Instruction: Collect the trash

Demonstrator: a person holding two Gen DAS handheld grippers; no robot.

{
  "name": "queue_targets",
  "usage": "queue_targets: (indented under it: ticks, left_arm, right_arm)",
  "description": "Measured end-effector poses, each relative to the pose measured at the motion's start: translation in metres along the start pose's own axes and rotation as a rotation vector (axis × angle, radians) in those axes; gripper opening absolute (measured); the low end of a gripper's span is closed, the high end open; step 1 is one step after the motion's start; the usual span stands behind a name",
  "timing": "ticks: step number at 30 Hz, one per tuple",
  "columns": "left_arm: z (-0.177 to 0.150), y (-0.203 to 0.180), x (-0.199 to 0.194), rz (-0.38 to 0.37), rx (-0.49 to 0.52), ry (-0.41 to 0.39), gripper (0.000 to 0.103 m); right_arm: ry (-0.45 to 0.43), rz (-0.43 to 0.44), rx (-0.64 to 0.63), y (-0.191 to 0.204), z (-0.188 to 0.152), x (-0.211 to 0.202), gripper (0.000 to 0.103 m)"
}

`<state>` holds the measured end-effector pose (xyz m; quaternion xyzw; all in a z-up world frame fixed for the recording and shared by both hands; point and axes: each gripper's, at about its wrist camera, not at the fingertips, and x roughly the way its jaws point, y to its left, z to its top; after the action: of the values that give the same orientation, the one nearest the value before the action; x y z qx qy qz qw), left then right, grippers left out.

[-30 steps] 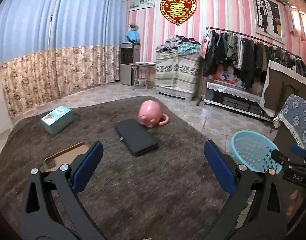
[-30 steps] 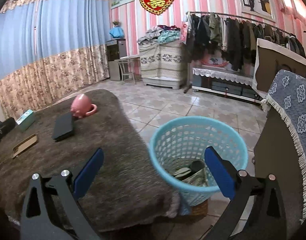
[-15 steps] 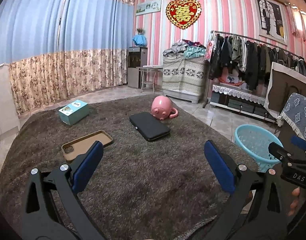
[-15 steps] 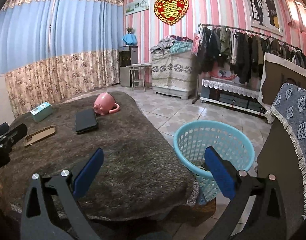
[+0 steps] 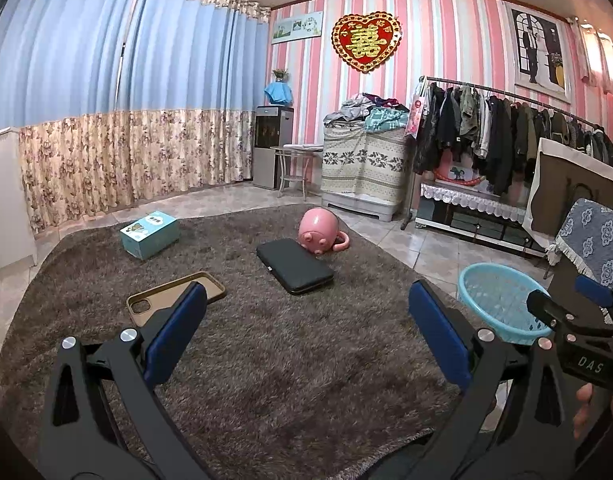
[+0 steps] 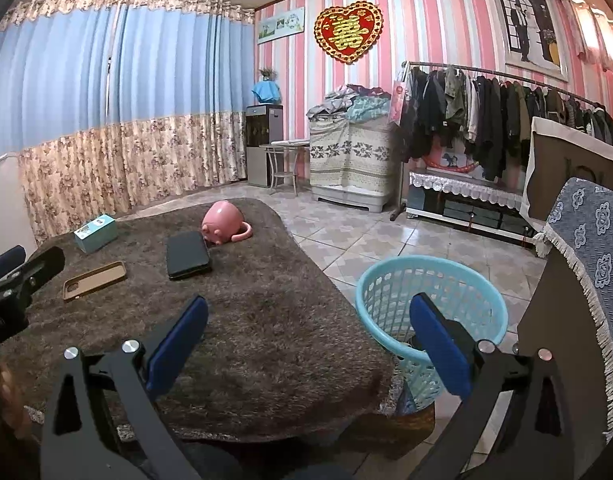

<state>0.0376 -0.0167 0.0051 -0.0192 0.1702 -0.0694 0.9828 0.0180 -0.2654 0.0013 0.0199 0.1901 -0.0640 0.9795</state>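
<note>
Brown rug (image 5: 266, 360) covering the table, blue basket (image 6: 430, 304) on the floor beside its right edge, left gripper (image 5: 306, 332) and right gripper (image 6: 306, 334) both spread wide and empty above the rug, black case (image 5: 294, 266) touching pink mug (image 5: 320, 232), teal box (image 5: 149, 234), phone cover (image 5: 174, 294) near the left finger.

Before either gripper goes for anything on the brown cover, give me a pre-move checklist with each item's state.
1. Left gripper open and empty: ok.
2. Right gripper open and empty: ok.
3. Blue basket upright beside the table, mouth unblocked: ok.
4. Trash to pick identified: cannot tell; only a phone case, black case, teal box and pink pig mug lie on the brown cover.
5. Items spaced apart: not ok, the mug touches the black case.
</note>
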Motion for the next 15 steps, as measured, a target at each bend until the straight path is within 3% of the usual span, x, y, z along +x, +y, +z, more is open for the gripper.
queue_targets:
  ticks: [15]
  left_arm:
    - [-0.0013,0.0035,-0.003,0.007,0.004,-0.008,0.098]
  right_arm:
    - [-0.01,0.009,-0.002,0.0025,-0.0004,-0.0013,0.099]
